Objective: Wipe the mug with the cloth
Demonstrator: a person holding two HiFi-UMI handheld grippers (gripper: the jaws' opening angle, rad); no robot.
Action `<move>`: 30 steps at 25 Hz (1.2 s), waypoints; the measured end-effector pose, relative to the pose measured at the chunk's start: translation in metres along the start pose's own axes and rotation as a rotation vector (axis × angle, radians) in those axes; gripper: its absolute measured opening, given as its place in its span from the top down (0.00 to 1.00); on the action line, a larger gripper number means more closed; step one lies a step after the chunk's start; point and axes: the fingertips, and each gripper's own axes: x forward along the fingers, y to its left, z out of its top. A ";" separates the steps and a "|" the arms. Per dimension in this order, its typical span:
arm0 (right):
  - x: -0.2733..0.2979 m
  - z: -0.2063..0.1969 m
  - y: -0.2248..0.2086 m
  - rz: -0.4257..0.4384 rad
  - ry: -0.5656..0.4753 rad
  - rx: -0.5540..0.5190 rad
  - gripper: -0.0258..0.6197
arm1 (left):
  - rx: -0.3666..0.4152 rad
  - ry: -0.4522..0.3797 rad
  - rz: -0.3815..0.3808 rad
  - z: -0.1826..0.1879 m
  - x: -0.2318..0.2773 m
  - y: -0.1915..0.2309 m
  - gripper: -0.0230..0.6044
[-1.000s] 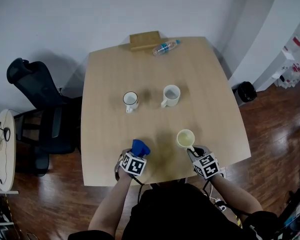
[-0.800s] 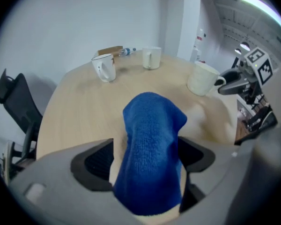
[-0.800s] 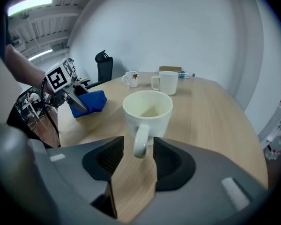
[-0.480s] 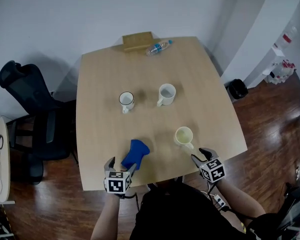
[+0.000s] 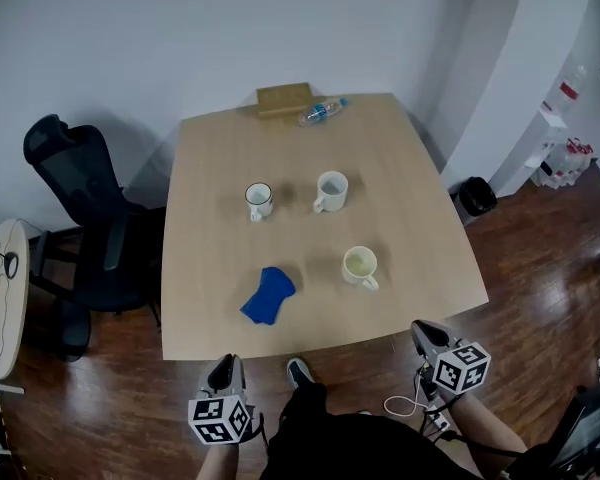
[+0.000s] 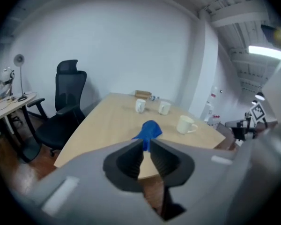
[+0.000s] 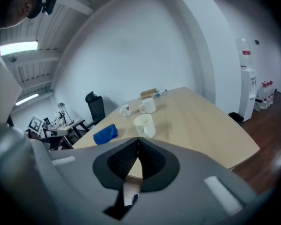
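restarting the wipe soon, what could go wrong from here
The left tool and right tool hang off the table. Their jaws have just been closing, with nothing between them. Reaching in without reopening could shove the cloth or tip the cream mug. The cloth lies bunched toward the front edge, so a drag may pull it off. A white mug and a dark-rimmed mug behind invite grabbing the wrong one.
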 end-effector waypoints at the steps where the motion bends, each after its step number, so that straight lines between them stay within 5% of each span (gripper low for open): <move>1: -0.011 0.003 0.007 0.031 -0.033 0.005 0.95 | 0.011 -0.029 -0.020 0.003 -0.011 -0.020 0.91; 7: -0.086 -0.015 0.040 0.186 -0.137 0.046 0.95 | 0.171 -0.083 -0.122 -0.024 -0.071 -0.157 0.92; 13: -0.146 -0.046 0.059 0.191 -0.151 -0.052 0.95 | 0.259 -0.044 -0.255 -0.064 -0.115 -0.233 0.94; 20: -0.167 -0.056 0.072 0.128 -0.181 -0.079 0.95 | 0.284 -0.075 -0.349 -0.068 -0.134 -0.254 0.94; 30: -0.161 -0.043 0.138 0.117 -0.196 -0.223 0.95 | 0.216 -0.077 -0.336 -0.079 -0.156 -0.199 0.96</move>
